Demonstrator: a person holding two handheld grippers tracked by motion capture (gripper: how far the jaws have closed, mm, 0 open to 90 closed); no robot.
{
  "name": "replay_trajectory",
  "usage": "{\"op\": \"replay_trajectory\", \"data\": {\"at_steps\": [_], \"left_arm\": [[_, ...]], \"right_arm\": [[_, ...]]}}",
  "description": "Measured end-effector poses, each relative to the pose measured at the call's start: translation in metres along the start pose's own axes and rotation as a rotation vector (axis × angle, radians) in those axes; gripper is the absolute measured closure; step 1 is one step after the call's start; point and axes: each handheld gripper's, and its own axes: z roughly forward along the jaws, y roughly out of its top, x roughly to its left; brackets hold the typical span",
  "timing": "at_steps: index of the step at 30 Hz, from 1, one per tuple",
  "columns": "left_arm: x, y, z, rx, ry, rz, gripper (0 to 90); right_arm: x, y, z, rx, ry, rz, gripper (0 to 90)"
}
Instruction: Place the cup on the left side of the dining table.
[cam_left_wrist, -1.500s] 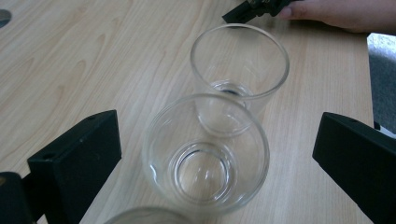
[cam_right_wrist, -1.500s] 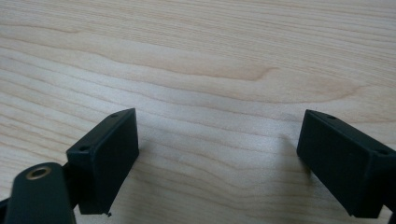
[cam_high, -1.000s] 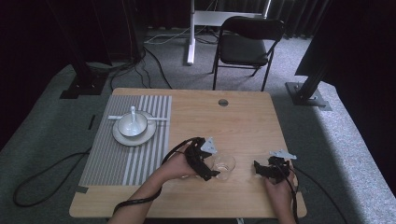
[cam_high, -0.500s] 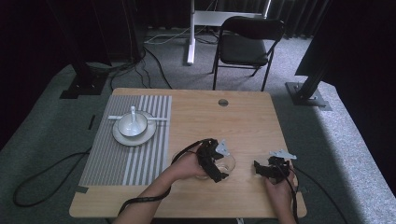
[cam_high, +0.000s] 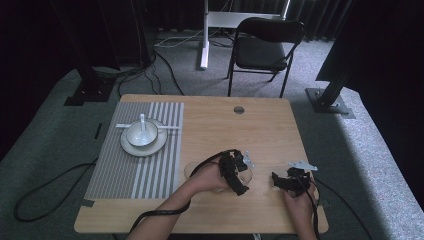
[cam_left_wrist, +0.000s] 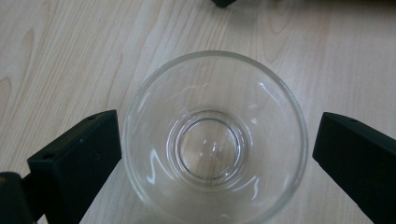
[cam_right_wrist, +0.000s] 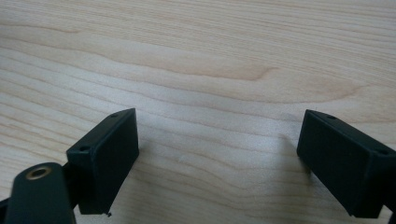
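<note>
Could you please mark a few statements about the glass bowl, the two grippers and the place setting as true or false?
1. The glass bowl sits between the open jaws of the left gripper. True.
2. The glass bowl holds a spoon. False: it is empty.
3. The right gripper is shut on a cup. False: its jaws stand open over the bare table.
4. The white bowl stands on a plate on the striped mat. True.
5. The glass bowl lies on the striped mat. False: it rests on bare wood.
</note>
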Motion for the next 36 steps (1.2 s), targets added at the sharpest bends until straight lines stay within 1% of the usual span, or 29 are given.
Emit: {"op": "replay_trajectory", "data": {"at_steps": [1,2,3,4,5,6,7,8,10,11,13,15,21,22,23,24,25,26,27,30,35,36], "left_arm": [[-0.0015,0.001,0.0023,0.008,0.002,0.004,1.6],[-0.0032,0.0019,0.0036,0.023,0.023,0.011,4.7],[-0.0032,0.0019,0.0036,0.023,0.023,0.011,6.8],[-0.0028,0.0022,0.0041,0.036,0.027,0.003,6.8],[-0.0028,0.0021,0.0046,0.038,0.034,0.002,12.2],[-0.0027,0.002,0.0051,0.044,0.036,-0.002,14.5],[-0.0023,0.0018,0.0053,0.054,0.043,0.002,14.5],[-0.0017,0.0017,0.0057,0.062,0.043,0.001,16.5],[-0.0015,0.0016,0.0073,0.077,0.047,0.001,17.7],[-0.0016,0.0015,0.0074,0.081,0.048,0.003,17.7],[-0.0009,0.0012,0.0084,0.087,0.041,-0.013,18.1],[-0.0008,0.0012,0.0085,0.087,0.038,-0.019,18.4],[-0.002,0.0021,0.008,0.094,0.042,-0.016,18.7],[-0.0031,0.0022,0.0079,0.091,0.042,-0.011,18.8],[-0.0031,0.0022,0.0079,0.091,0.042,-0.011,18.8],[-0.0035,0.0022,0.0083,0.086,0.04,-0.021,18.8],[-0.0035,0.0022,0.0083,0.086,0.04,-0.021,18.8],[-0.0041,0.0022,0.0084,0.083,0.036,-0.013,18.8],[-0.0047,0.0025,0.0085,0.082,0.041,-0.019,18.8],[-0.0065,0.0034,0.0088,0.083,0.029,-0.013,18.8],[-0.007,0.0034,0.0074,0.083,0.028,-0.014,18.9],[-0.0075,0.0034,0.0067,0.077,0.028,-0.006,18.9]], "right_arm": [[0.0,0.0,0.0,0.0,0.0,0.0,12.2],[-0.0001,0.0,0.0,0.0,0.0,-0.001,12.2],[-0.0001,0.0,0.0,0.0,0.0,-0.001,12.2],[-0.0001,0.0,0.0,0.0,0.0,-0.001,12.2],[-0.0001,0.0,0.0,0.0,0.0,-0.001,12.2],[-0.0001,0.0,0.0,0.0,0.0,-0.001,12.2],[-0.0001,0.0,0.0,0.0,0.0,-0.001,12.2],[-0.0001,0.0,0.0001,0.0,0.0,-0.001,12.2],[-0.0001,0.0,0.0001,-0.001,0.0,-0.001,12.2],[-0.0001,0.0,0.0001,-0.001,0.0,-0.001,12.2],[0.0001,0.0,0.0001,-0.001,0.0,0.001,12.2],[0.0,0.0,0.0001,-0.001,0.0,0.0,12.2],[0.0,0.0,0.0001,-0.001,0.0,0.0,12.3],[0.0,0.0,0.0001,-0.001,0.0,0.0,12.3],[0.0,0.0,0.0001,-0.001,0.0,0.0,12.3],[0.0,0.0,0.0001,-0.001,0.0,0.0,12.2],[0.0,0.0,0.0001,-0.001,0.0,0.0,12.2],[-0.0001,0.0,0.0001,0.0,0.0,-0.001,12.2],[-0.0001,0.0,0.0001,0.0,0.0,-0.001,12.2],[-0.0001,0.0,0.0001,0.0,0.0,-0.001,12.2],[-0.0001,0.0,0.0001,0.0,0.0,-0.001,12.2],[-0.0001,0.0,0.0001,0.0,0.0,-0.001,12.2]]}}
